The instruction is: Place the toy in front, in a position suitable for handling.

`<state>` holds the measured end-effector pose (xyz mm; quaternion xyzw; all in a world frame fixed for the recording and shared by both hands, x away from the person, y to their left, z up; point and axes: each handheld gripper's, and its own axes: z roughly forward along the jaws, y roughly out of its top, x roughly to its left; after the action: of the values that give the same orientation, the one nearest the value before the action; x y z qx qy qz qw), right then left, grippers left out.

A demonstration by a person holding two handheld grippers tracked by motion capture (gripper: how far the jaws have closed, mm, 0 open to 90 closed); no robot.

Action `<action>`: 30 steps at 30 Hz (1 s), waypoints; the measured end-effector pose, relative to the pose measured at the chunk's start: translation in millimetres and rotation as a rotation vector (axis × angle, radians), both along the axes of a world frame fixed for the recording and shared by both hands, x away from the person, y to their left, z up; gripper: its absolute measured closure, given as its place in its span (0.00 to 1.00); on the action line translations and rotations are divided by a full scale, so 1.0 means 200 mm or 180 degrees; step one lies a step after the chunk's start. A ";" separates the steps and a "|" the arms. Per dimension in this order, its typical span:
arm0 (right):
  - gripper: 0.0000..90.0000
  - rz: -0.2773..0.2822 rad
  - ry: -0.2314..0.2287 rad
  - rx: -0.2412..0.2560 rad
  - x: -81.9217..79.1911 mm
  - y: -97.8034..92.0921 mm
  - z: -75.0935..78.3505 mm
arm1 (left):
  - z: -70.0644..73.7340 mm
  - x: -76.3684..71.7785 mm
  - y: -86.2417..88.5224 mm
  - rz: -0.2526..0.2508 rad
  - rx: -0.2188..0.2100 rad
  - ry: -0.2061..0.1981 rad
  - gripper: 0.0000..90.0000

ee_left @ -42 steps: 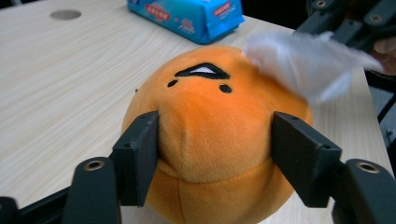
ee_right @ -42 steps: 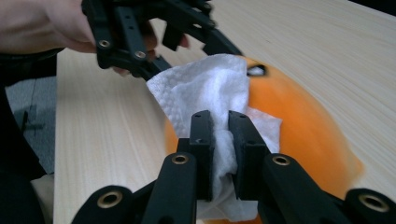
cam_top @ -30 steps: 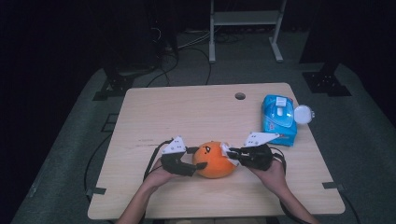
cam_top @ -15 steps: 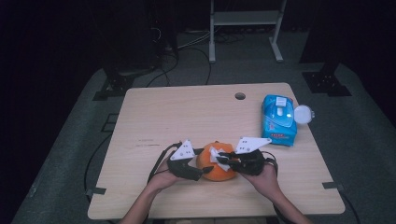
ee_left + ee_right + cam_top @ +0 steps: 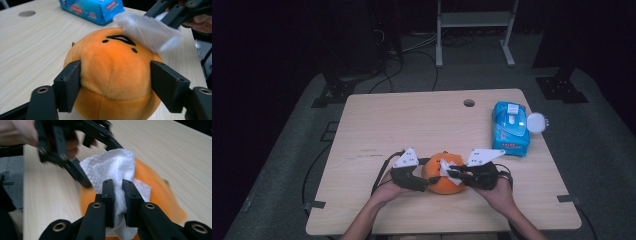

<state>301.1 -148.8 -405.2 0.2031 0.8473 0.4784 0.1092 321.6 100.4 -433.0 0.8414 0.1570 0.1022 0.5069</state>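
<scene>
My right fingers (image 5: pixel 117 195) were clenched on a white wipe (image 5: pixel 112 167), pressed to the top of the plush (image 5: pixel 110 72). My left fingers (image 5: pixel 117 87) grasped the plush at both flanks, pads touching the fabric. Compared with a second earlier, both grippers had drawn inward, toward my edge of the surface (image 5: pixel 377 120), and the plush had come with them; the wipe now lay on its face side. I judged the wiping to be under way, not finished. The plush was round, orange, soft-napped, with a small black-stitched face, slightly dented under my grip. It sat near the front edge, well apart from the blue wipe pack (image 5: pixel 510 128) at the right.
</scene>
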 end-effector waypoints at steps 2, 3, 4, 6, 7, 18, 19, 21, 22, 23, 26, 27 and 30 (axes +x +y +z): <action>0.89 0.0042 -0.0081 0.0016 -0.02 0.04 0.02 | 0.01 -0.02 -0.01 -0.0056 0.0073 -0.0101 0.34; 0.89 0.0038 -0.0103 0.0029 -0.02 0.05 0.03 | 0.02 -0.05 -0.03 -0.0170 0.0156 -0.0242 0.34; 0.89 0.0025 -0.0106 0.0041 -0.02 0.05 0.04 | 0.02 -0.06 -0.04 -0.0218 0.0196 -0.0303 0.35; 0.89 -0.0058 -0.0123 0.0052 -0.01 0.03 0.05 | 0.02 -0.07 -0.05 -0.0265 0.0224 -0.0347 0.35; 0.89 -0.0058 -0.0123 0.0052 -0.01 0.03 0.05 | 0.02 -0.07 -0.05 -0.0265 0.0224 -0.0347 0.35; 0.89 -0.0315 0.0135 -0.0041 0.05 -0.13 -0.03 | 0.00 0.02 0.02 0.0009 -0.0198 0.0285 0.13; 0.89 -0.0289 0.0118 -0.0051 0.04 -0.11 -0.03 | 0.00 0.03 0.02 0.0032 -0.0193 0.0274 0.14; 0.89 -0.0259 0.0090 -0.0062 0.02 -0.10 -0.03 | 0.00 0.03 0.02 0.0012 -0.0137 0.0236 0.18; 0.89 -0.0204 0.0027 -0.0104 0.00 -0.07 -0.02 | -0.01 0.02 0.01 -0.0022 -0.0084 0.0174 0.25; 0.89 -0.0196 0.0025 -0.0102 -0.01 -0.05 -0.01 | -0.01 0.01 0.01 -0.0054 -0.0061 0.0139 0.27; 0.89 -0.0061 0.0068 0.0061 -0.01 -0.01 0.01 | -0.02 0.00 -0.01 -0.0121 -0.0019 0.0013 0.32; 0.89 -0.0028 0.0046 0.0077 -0.01 0.02 0.01 | -0.01 -0.03 -0.04 -0.0212 0.0077 -0.0142 0.33; 0.89 0.0008 -0.0003 0.0021 0.00 0.05 0.02 | -0.02 -0.04 -0.03 -0.0219 0.0145 -0.0204 0.34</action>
<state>300.3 -138.2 -400.6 0.2021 0.8459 0.4815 0.1083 314.1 93.9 -436.6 0.8539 0.1093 0.1151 0.4956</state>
